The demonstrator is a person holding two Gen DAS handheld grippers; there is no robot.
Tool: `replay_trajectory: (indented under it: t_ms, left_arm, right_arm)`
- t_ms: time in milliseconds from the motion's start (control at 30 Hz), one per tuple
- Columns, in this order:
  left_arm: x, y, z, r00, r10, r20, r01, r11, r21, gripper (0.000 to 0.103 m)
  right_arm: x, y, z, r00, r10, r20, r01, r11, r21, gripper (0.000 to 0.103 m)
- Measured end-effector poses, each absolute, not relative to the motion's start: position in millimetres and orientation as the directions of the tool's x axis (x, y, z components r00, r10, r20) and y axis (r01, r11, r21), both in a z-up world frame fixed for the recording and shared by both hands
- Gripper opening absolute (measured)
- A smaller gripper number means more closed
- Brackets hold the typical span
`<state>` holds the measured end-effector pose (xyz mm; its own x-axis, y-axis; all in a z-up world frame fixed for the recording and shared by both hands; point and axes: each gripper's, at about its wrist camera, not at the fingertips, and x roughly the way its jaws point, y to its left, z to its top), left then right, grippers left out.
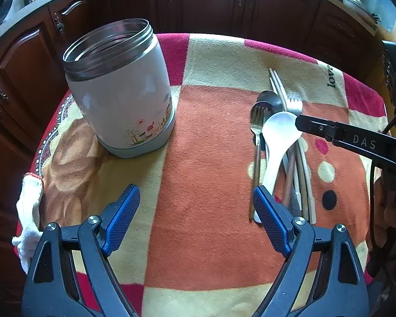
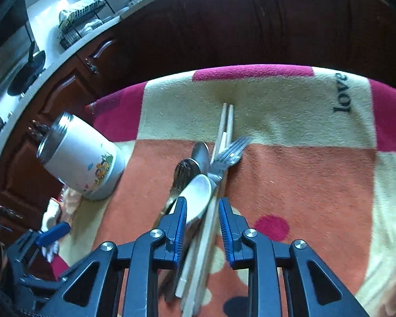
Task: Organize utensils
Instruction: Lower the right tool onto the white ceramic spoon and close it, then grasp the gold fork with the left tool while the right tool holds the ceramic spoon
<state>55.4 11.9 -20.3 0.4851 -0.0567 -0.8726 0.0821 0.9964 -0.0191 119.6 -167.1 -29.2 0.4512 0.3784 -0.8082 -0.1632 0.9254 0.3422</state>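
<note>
A white steel-rimmed jar (image 1: pixel 118 89) stands open at the far left of the cloth-covered table; it also shows in the right wrist view (image 2: pixel 79 158). A pile of utensils lies at the right: a white spoon (image 1: pixel 277 137), a steel fork (image 1: pixel 256 129), a steel spoon (image 1: pixel 270 100), a second fork (image 1: pixel 294 104) and chopsticks (image 1: pixel 277 82). My left gripper (image 1: pixel 196 200) is open and empty, low over the cloth. My right gripper (image 2: pixel 202 206) is open, its fingers straddling the white spoon (image 2: pixel 198 195) and chopsticks (image 2: pixel 225 124). Its finger (image 1: pixel 330 129) shows in the left wrist view.
A patterned cloth (image 1: pixel 211 171) in orange, cream and pink covers the table. A white glove (image 1: pixel 29 211) hangs at the left edge. Dark wooden cabinets (image 1: pixel 224 5) stand behind, with a dish rack (image 2: pixel 79 21) on the counter.
</note>
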Motion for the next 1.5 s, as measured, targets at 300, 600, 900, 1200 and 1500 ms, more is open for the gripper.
replay_trajectory:
  t_ms: [300, 600, 900, 1200, 1500]
  left_arm:
    - [68.6, 7.0, -28.1, 0.469, -0.052, -0.882, 0.084, 0.996, -0.014, 0.088]
    - [94.6, -15.4, -34.0, 0.449, -0.045, -0.892, 0.110, 0.994, 0.006, 0.077]
    - [135.9, -38.5, -50.7, 0.394, -0.087, -0.915, 0.147, 0.989, -0.031, 0.062]
    - [165.9, -54.9, -55.8, 0.361, -0.097, -0.928, 0.195, 0.980, -0.027, 0.057]
    - [175.9, -61.1, -48.7, 0.364, -0.153, -0.919, 0.246, 0.967, -0.063, 0.016]
  right_arm:
    - [133.2, -162.4, -43.4, 0.433, 0.386, -0.815, -0.161, 0.922, 0.352, 0.007]
    - [107.3, -193.6, -25.9, 0.470, 0.475, -0.744, -0.179, 0.876, 0.447, 0.004]
    - [92.0, -256.5, -33.2, 0.499, 0.472, -0.727, -0.049, 0.853, 0.520, 0.004]
    - [97.6, -268.3, -45.2, 0.488, 0.499, -0.716, -0.024, 0.828, 0.561, 0.004]
    - [106.4, -256.5, -53.4, 0.467, 0.515, -0.718, -0.043, 0.825, 0.564, 0.004]
